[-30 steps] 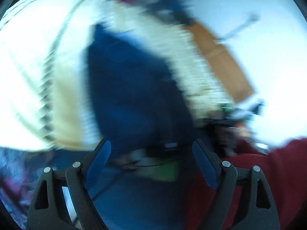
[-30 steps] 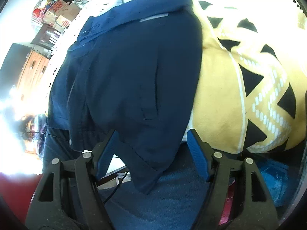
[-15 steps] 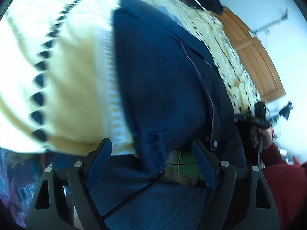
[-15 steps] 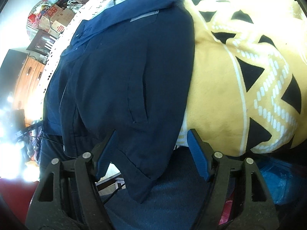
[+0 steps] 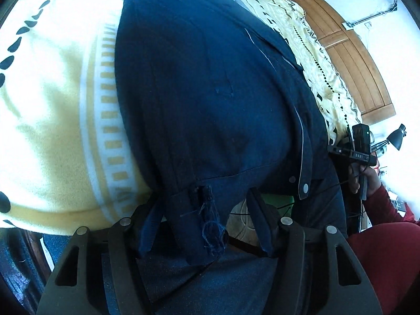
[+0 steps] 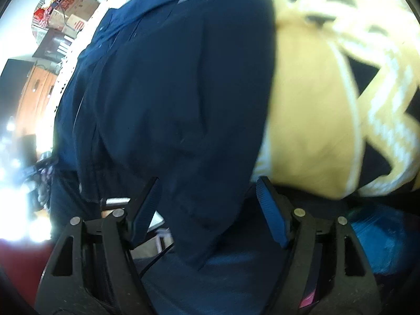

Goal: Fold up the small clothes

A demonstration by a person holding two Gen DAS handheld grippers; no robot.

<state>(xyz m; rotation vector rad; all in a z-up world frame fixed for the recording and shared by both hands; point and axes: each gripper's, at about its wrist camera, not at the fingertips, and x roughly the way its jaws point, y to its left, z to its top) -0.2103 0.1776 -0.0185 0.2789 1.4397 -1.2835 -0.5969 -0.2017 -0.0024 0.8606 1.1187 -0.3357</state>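
A navy blue garment (image 5: 210, 92) with a frayed hem corner and snap buttons lies over a yellow patterned blanket (image 5: 52, 105). My left gripper (image 5: 206, 223) is open, and the frayed hem corner hangs between its two fingers without being pinched. In the right wrist view the same navy garment (image 6: 170, 92) fills the middle. My right gripper (image 6: 207, 210) is open too, and another lower edge of the garment droops between its blue pads (image 6: 270, 210). The blanket (image 6: 315, 131) shows on the right there.
At the right of the left wrist view, a hand in a red sleeve (image 5: 380, 210) holds a black device (image 5: 361, 144). A wooden door (image 5: 354, 65) stands behind. Boxes and clutter (image 6: 68, 13) sit at the far left. Blue denim (image 5: 223, 283) lies below the grippers.
Both grippers have moved in closer to the navy garment. Its hem now hangs between the left fingers, and its lower edge reaches further between the right fingers. Both stay open.
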